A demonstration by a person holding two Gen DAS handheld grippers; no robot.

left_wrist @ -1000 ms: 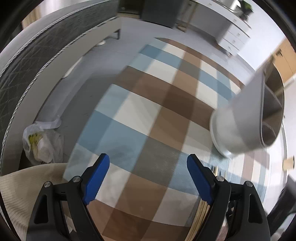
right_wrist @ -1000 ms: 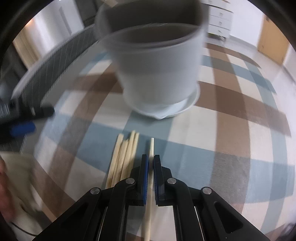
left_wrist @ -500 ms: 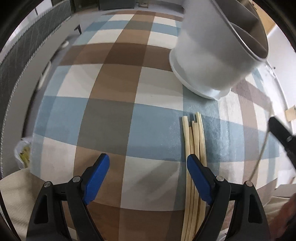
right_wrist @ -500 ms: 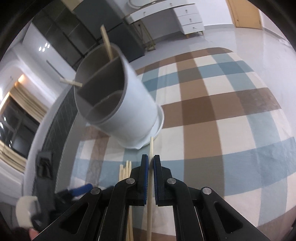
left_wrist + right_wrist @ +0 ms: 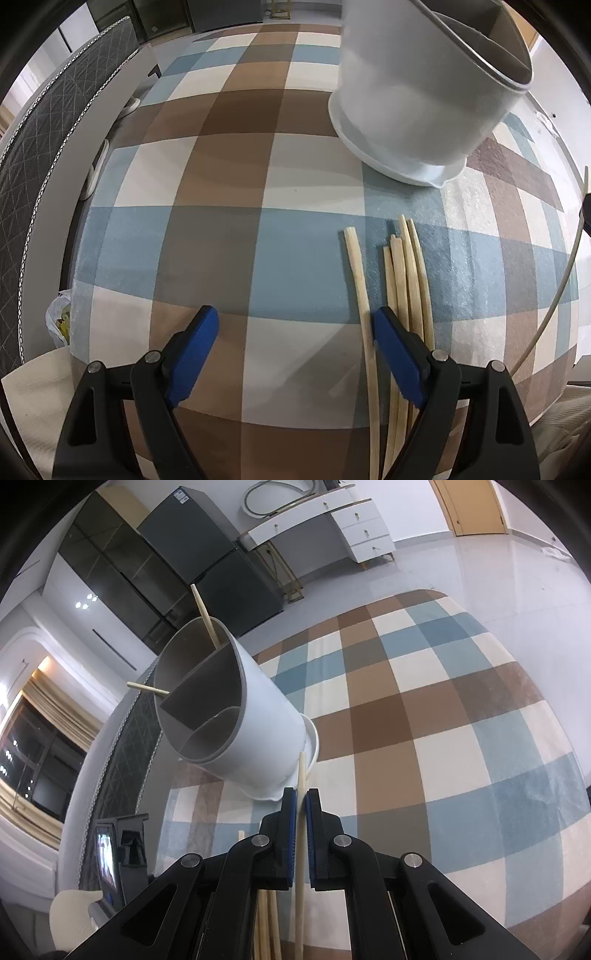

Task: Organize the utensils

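A white divided utensil holder (image 5: 417,103) stands on the checkered tablecloth (image 5: 221,206). Several pale chopsticks (image 5: 406,266) lie in front of it, one (image 5: 356,266) slightly apart on the left. My left gripper (image 5: 293,317) hangs open above the cloth, its right finger over the loose chopsticks, nothing between the pads. My right gripper (image 5: 301,797) is shut on a single chopstick (image 5: 301,771), held off the cloth and pointing toward the base of the holder (image 5: 258,731). Two chopsticks (image 5: 203,609) stick out of the holder's far compartment.
A grey quilted mattress edge (image 5: 55,147) runs along the table's left side, with a plastic bag (image 5: 59,325) on the floor below. A dark fridge (image 5: 221,572) and a white dresser (image 5: 351,528) stand far behind. The cloth extends right of the holder.
The left gripper swung across, bringing the holder and the loose chopsticks into its view, then settled. The right gripper lifted its chopstick off the cloth and rolled; both jaws kept their states.
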